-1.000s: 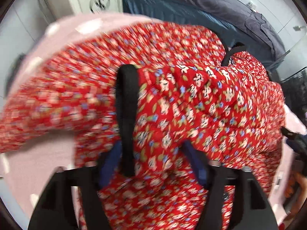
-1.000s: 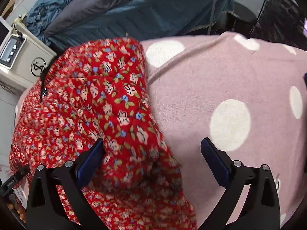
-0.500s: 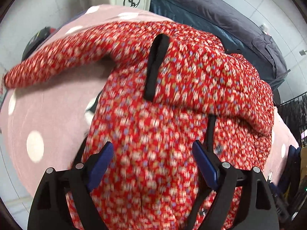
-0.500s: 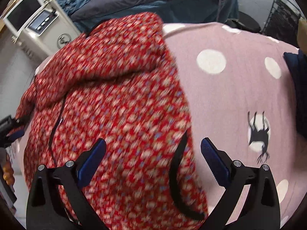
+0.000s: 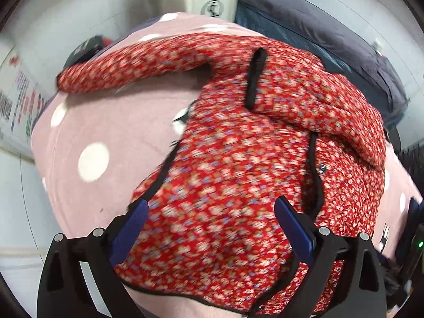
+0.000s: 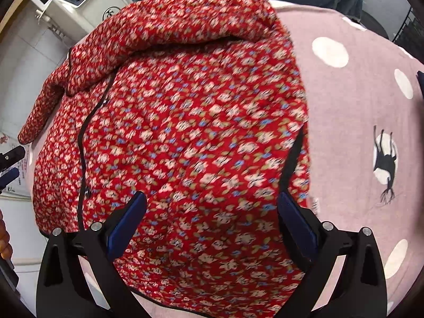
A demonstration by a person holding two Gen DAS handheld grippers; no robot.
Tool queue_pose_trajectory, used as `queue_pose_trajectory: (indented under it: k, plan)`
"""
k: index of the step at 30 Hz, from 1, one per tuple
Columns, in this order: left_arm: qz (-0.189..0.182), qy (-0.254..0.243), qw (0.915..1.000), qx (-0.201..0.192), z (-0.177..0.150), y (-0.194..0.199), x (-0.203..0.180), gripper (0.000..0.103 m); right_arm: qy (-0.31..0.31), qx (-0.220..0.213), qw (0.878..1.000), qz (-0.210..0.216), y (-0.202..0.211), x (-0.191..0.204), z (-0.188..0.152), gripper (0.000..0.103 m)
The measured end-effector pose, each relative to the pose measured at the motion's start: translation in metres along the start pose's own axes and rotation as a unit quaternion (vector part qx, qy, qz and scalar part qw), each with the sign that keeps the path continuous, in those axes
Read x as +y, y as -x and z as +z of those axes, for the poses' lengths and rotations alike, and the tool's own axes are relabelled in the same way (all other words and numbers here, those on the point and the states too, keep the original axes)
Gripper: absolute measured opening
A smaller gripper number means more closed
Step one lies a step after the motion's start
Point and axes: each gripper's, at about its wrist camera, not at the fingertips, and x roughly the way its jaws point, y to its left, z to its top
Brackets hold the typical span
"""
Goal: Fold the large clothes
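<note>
Both grippers hang over a bed, pointing steeply down with nothing held. The left gripper (image 5: pixel 209 228) has just been opening and now stands wide, its blue pads (image 5: pixel 292 229) clear of the cloth below. The right gripper (image 6: pixel 212 222) is spread just as wide, pads apart above the same cloth and pressing nothing. Beneath them a red floral quilted jacket (image 6: pixel 185 137) lies on a pink blanket (image 5: pixel 111 111) with white dots, its black-trimmed hem toward the near edge of the bed. One sleeve (image 5: pixel 137 63) stretches toward the bed's far left corner; the other sleeve (image 5: pixel 318 100) is folded across the chest, its black cuff (image 5: pixel 255 78) uppermost. A black front edge with a snap (image 5: pixel 322 169) runs down the middle. Past the far edge stand a white appliance (image 6: pixel 76 2) and dark bedding (image 5: pixel 331 34).
</note>
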Motion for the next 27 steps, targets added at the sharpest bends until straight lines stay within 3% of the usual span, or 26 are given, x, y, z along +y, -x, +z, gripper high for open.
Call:
queue_pose_trajectory:
  k: [8,12,19,27]
  plan:
    - [-0.023,0.115,0.9931,0.007,0.013,-0.015,0.083,0.094,0.023,0.019,0.999,-0.027,-0.012,0.017,-0.015,0.097]
    - [-0.048,0.190,0.9806,0.008,0.044,-0.036,0.135,0.093,0.014,0.049,0.997,-0.054,-0.029,0.016,-0.022,0.097]
    - [-0.052,0.260,0.9638,-0.022,0.114,-0.068,0.210,0.093,0.031,0.058,0.989,-0.134,-0.055,0.048,-0.026,0.097]
    - [-0.089,0.343,0.9346,-0.027,0.173,-0.123,0.263,0.093,0.014,0.065,0.986,-0.155,-0.062,0.051,-0.025,0.098]
